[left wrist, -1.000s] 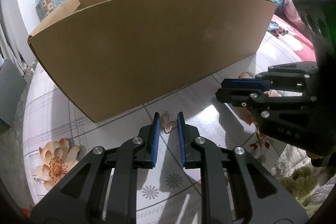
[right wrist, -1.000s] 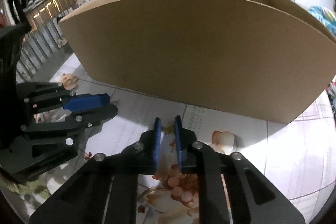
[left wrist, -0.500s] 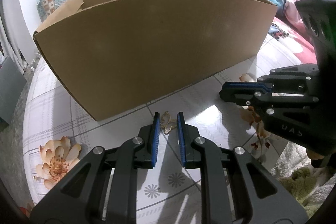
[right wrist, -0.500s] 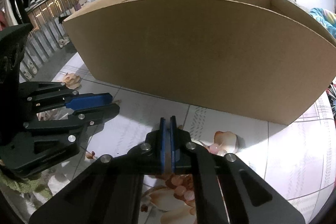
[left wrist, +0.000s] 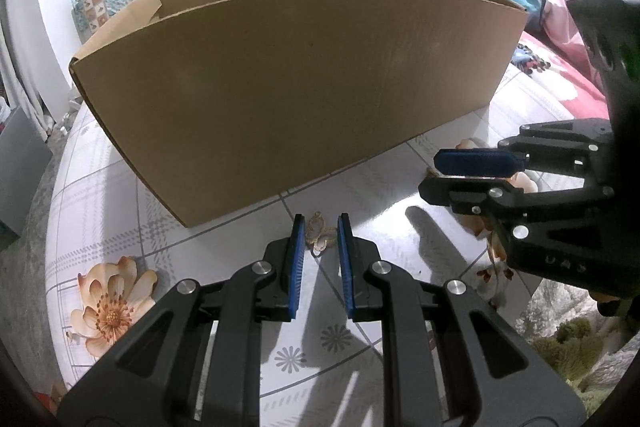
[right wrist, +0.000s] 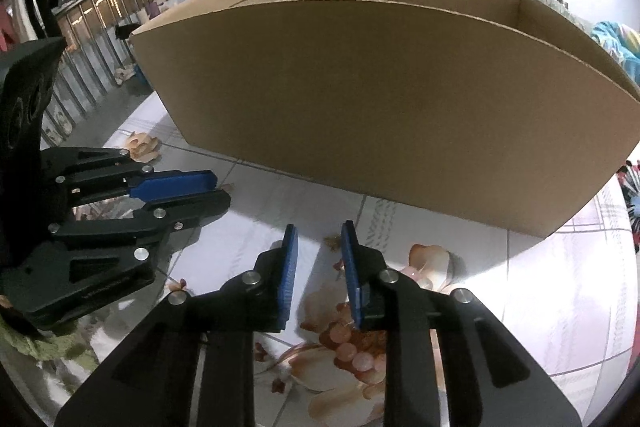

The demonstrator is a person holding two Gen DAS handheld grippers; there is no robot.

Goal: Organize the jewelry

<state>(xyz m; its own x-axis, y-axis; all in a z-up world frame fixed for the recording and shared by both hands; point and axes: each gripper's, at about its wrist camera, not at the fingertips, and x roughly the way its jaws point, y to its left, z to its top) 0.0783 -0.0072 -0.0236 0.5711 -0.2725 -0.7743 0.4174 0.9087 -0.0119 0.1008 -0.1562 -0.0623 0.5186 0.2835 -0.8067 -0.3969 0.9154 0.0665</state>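
A small gold butterfly-shaped jewelry piece (left wrist: 320, 235) lies on the floral tablecloth just in front of a big cardboard box (left wrist: 296, 103). My left gripper (left wrist: 320, 227) is open, its blue pads on either side of the piece, not closed on it. My right gripper (right wrist: 318, 241) is open and empty, low over the cloth before the box (right wrist: 384, 99). A tiny brownish bit (right wrist: 332, 241) lies between its tips; I cannot tell what it is. Each gripper shows in the other's view, the right (left wrist: 476, 171) and the left (right wrist: 180, 191).
The box's open top faces up; its inside is hidden. The tablecloth (left wrist: 100, 195) has printed flowers. Bedding (left wrist: 560, 79) lies at the right, a railing (right wrist: 92, 27) at the left, a green fuzzy cloth (left wrist: 568, 347) at the near edge.
My right gripper closed half a second ago and has opened again, wider than before. Both grippers have risen slightly. The left gripper stays open around the gold piece.
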